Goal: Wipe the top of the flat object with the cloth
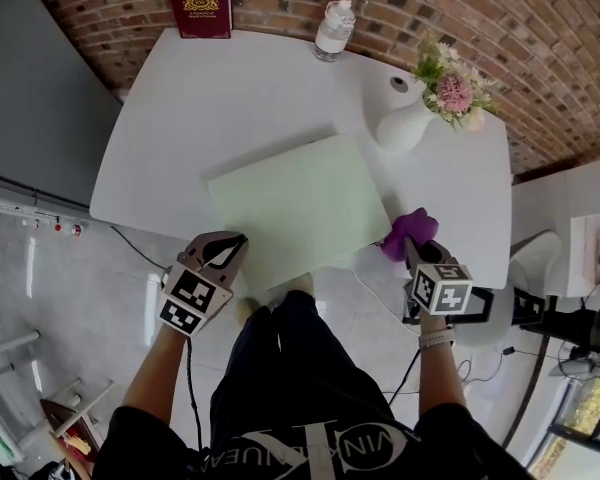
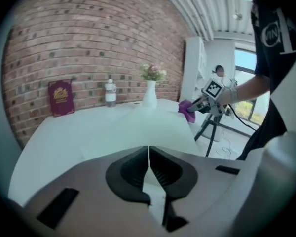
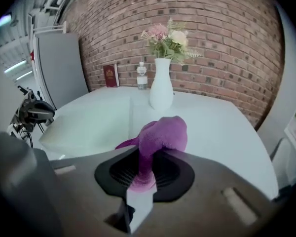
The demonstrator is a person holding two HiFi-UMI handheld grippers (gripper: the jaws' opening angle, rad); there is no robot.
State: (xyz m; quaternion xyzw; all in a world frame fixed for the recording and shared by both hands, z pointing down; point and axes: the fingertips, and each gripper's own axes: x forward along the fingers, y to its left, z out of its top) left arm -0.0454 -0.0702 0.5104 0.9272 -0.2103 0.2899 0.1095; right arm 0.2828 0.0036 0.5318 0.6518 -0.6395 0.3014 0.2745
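The flat object is a pale green board lying in the middle of the white table. My right gripper is at the board's near right corner, shut on a bunched purple cloth. In the right gripper view the cloth bulges out from between the pads of the gripper, just off the board. My left gripper is shut with nothing in it at the board's near left corner. In the left gripper view its jaws meet over the board.
A white vase of flowers stands close to the board's far right corner. A water bottle and a red book stand at the table's far edge against the brick wall. The person's legs are at the near table edge.
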